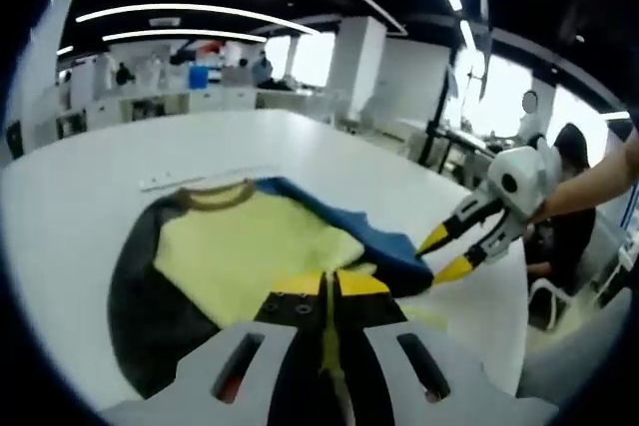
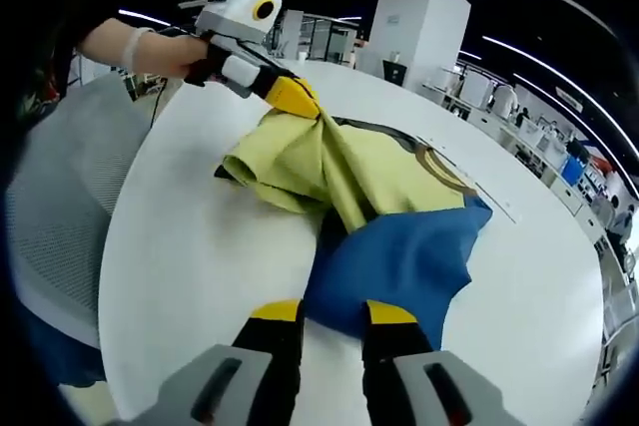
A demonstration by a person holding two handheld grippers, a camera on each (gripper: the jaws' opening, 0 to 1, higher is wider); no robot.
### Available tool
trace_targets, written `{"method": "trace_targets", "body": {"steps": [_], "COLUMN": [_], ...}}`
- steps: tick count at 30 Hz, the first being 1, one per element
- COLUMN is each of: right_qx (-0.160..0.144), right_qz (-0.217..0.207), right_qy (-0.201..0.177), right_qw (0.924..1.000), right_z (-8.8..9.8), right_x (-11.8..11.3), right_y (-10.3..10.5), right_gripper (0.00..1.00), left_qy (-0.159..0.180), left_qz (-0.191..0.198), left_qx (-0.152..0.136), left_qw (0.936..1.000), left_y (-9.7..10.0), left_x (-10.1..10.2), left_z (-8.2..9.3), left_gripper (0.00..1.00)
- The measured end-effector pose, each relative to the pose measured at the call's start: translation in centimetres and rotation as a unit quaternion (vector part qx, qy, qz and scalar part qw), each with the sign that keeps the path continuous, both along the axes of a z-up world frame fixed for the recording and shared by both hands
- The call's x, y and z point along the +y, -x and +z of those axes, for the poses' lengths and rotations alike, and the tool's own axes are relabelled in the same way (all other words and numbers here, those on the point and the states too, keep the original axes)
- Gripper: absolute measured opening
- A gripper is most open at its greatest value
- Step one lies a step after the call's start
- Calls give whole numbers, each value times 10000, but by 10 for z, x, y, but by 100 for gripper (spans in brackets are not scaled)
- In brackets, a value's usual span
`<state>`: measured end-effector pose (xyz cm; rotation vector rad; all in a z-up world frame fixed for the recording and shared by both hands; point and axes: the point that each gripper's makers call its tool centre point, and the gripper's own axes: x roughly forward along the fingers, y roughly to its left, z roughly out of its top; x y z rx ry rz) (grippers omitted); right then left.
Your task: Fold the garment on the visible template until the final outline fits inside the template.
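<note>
A yellow garment [image 1: 250, 246] with blue sleeves and a tan collar lies on a dark template [image 1: 135, 286] on the round white table [image 1: 80, 197]. My left gripper [image 1: 330, 283] is shut on a fold of its yellow cloth; in the right gripper view this left gripper [image 2: 295, 97] holds the yellow cloth [image 2: 329, 162] pulled up into a ridge. My right gripper [image 2: 333, 313] stands open at the hem of the blue sleeve [image 2: 399, 256], whose edge lies between the jaws. The right gripper [image 1: 445, 254] comes in from the right in the left gripper view, at the blue sleeve [image 1: 394, 251].
A thin white strip [image 1: 195, 179] lies on the table beyond the collar. A person's forearm [image 1: 589, 182] reaches in from the right. A grey mesh chair [image 2: 60, 197] stands by the table edge. Desks, pillars and other people fill the room behind.
</note>
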<state>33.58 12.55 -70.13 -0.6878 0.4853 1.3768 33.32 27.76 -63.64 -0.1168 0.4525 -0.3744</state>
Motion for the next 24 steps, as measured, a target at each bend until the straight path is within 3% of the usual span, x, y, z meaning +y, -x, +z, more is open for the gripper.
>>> {"method": "trace_targets", "body": {"steps": [9, 19, 24], "right_qx": [14, 46, 119], "right_qz": [-35, -73, -63], "right_qy": [-66, -183, -357], "right_qw": [10000, 9998, 9993], "right_z": [3, 10, 16], "right_x": [2, 8, 24], "right_y": [1, 4, 9], "right_gripper": [19, 17, 13], "left_qy": [-105, -126, -158], "left_qz": [318, 400, 394], "left_qx": [217, 400, 388], "left_qw": [9992, 9983, 9983], "left_y": [-16, -19, -18], "left_x": [27, 31, 31], "left_z": [-21, -35, -37], "left_gripper": [0, 0, 0]}}
